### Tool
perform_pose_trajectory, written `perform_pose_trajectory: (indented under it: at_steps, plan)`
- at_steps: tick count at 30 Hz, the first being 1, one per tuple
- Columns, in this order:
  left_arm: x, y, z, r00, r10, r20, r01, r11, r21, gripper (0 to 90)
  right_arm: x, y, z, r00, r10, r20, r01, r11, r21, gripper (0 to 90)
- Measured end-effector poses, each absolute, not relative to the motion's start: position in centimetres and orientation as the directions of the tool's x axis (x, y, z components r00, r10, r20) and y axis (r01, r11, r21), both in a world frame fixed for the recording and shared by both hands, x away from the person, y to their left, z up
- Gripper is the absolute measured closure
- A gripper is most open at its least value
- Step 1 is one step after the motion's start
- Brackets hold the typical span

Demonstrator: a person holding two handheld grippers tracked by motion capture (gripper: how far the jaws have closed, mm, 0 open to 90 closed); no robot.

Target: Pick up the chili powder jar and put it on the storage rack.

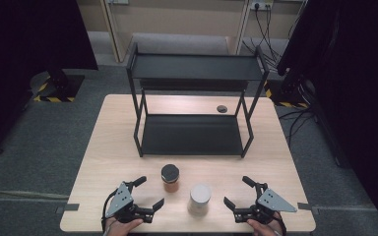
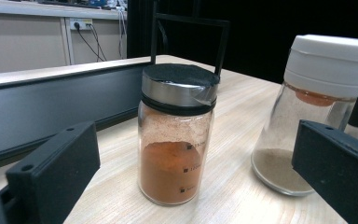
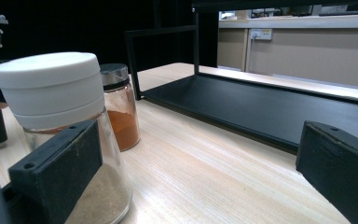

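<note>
Both my jaws are spread wide, holding nothing. My left gripper [image 1: 148,194] sits just left of the black-lidded spice jar [image 1: 170,178], my right gripper [image 1: 239,193] to its right, past the white-capped jar [image 1: 199,198]. Black shelf rack [image 1: 192,135] stands behind the spice jar on the bench [image 1: 270,147].

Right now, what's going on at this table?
A person holds the left gripper and right gripper, both open, at the near edge of the table. Between them stand a black-lidded jar of orange powder and a white-capped jar of pale powder, neither touched. Behind stands a black two-tier rack.
</note>
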State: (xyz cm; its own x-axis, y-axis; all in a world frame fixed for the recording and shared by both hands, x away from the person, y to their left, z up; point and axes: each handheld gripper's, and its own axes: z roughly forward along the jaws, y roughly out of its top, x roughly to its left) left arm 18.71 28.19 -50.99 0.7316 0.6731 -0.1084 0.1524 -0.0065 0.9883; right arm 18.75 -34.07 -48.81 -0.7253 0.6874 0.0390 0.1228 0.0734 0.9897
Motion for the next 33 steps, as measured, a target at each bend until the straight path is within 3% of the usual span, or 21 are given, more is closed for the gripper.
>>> perform_pose_trajectory:
  at_steps: [33]
  plan:
    - [18.49, 27.53, -51.0, 0.722, 0.687, -0.08, 0.139, -0.031, 0.99, 0.5, 18.52, -33.83, -48.9, -0.731, 0.681, 0.04, 0.121, 0.071, 0.99, 0.6]
